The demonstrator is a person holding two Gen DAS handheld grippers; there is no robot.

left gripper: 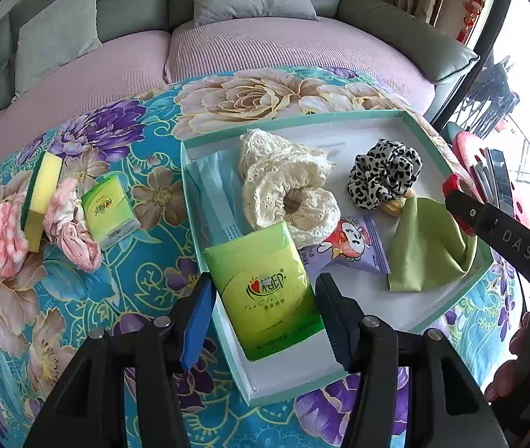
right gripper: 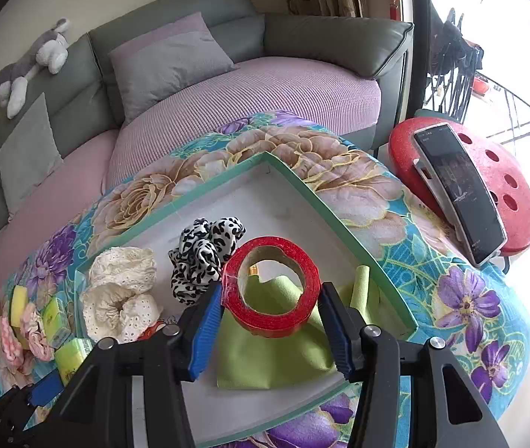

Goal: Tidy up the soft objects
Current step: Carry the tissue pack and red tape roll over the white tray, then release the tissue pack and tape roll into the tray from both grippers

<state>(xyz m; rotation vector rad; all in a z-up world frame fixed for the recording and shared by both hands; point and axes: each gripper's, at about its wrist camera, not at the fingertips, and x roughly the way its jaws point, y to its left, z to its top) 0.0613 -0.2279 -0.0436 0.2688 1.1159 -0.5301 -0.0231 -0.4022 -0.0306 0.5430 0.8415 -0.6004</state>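
Note:
A shallow white tray with a teal rim [left gripper: 302, 121] [right gripper: 205, 196] holds a cream lace scrunchie [left gripper: 287, 190] [right gripper: 119, 291], a leopard scrunchie [left gripper: 384, 179] [right gripper: 205, 254], a green cloth [left gripper: 429, 250] [right gripper: 272, 358], a purple snack pack [left gripper: 350, 246] and a blue mask [left gripper: 216, 194]. My left gripper [left gripper: 265, 306] is open around a green tissue pack [left gripper: 265, 291] lying in the tray. My right gripper [right gripper: 270, 313] is shut on a red tape roll [right gripper: 272, 291] above the green cloth; it shows in the left wrist view [left gripper: 459, 194].
On the floral cloth [left gripper: 145, 268] left of the tray lie a yellow-green sponge [left gripper: 40, 194], pink cloths [left gripper: 7, 235] and a second tissue pack [left gripper: 109, 211]. A red stool [right gripper: 489, 171] with a phone [right gripper: 459, 190] stands right. A sofa [right gripper: 227, 86] is behind.

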